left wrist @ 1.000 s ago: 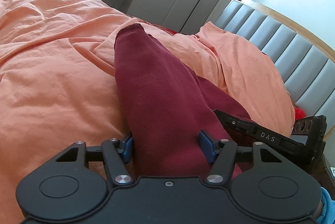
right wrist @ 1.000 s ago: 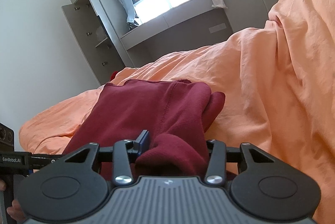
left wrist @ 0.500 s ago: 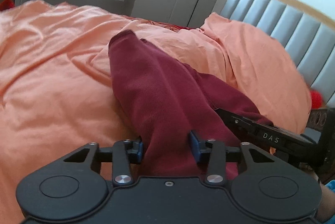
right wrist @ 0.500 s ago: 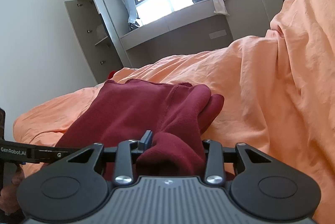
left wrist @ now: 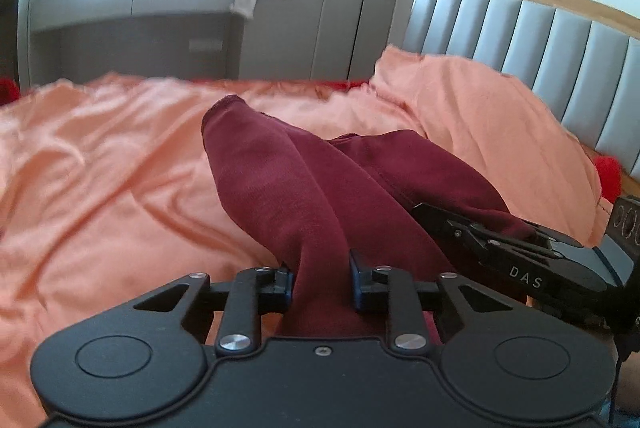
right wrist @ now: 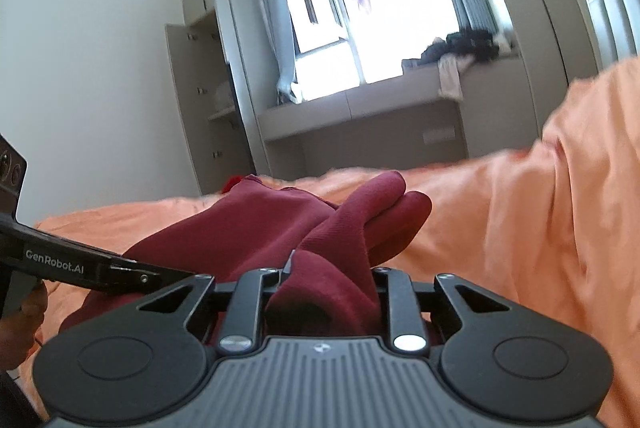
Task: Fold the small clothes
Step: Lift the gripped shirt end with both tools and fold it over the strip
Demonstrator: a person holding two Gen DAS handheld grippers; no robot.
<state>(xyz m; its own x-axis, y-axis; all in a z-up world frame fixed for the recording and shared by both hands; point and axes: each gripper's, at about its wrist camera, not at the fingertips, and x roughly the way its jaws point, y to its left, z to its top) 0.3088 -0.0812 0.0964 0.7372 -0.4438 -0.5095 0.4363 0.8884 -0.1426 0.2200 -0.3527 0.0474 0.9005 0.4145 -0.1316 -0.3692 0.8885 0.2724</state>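
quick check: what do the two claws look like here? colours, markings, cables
Left claw: smooth matte black body, two round caps, silver pivot screws, blue pads on its fingers. Right claw: same linkage, but a ribbed grey top plate with a small logo. White lettering on the sides: "GenRobot.AI" on the left, "DAS" on the right. A thin blue cable runs by the right one.

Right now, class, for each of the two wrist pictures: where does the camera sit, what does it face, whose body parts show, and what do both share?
Left wrist: sits on the left gripper, facing along the maroon garment toward the padded headboard; the right gripper shows at right.
Right wrist: sits on the right gripper, facing the window; the left gripper and a hand show at left.
Shared: garment, orange bedding, clothes pile on the window ledge.
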